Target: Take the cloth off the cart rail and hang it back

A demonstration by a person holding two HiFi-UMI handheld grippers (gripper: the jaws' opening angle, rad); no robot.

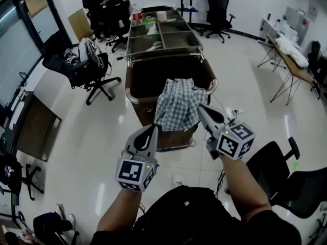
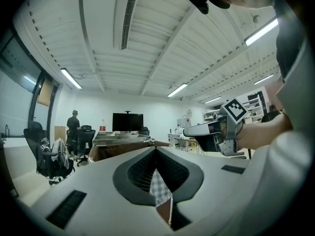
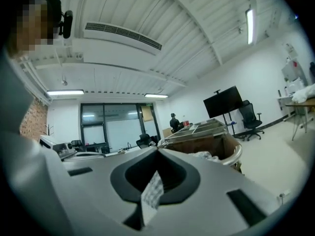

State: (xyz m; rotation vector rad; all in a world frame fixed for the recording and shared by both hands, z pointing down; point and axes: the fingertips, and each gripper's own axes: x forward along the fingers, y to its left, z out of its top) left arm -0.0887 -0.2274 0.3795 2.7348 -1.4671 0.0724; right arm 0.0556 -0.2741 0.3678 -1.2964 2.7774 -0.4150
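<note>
A grey-and-white checked cloth [image 1: 176, 103] hangs over the near rail [image 1: 132, 99] of a brown cart [image 1: 163, 70]. My left gripper [image 1: 155, 128] is at the cloth's lower left corner and my right gripper [image 1: 200, 107] is at its right edge. In the left gripper view the jaws [image 2: 156, 149] are closed, with a strip of the cloth [image 2: 160, 191] pinched between them. The right gripper view shows the same: jaws [image 3: 157, 149] closed on a fold of the cloth [image 3: 152, 195], with the cart [image 3: 206, 141] just beyond.
The cart's far half is a steel tray top [image 1: 161, 34] with compartments. Black office chairs stand at the left [image 1: 82, 68] and near right [image 1: 278, 170]. A person [image 1: 93, 4] stands at the back left. A folding table [image 1: 294, 60] is at the right.
</note>
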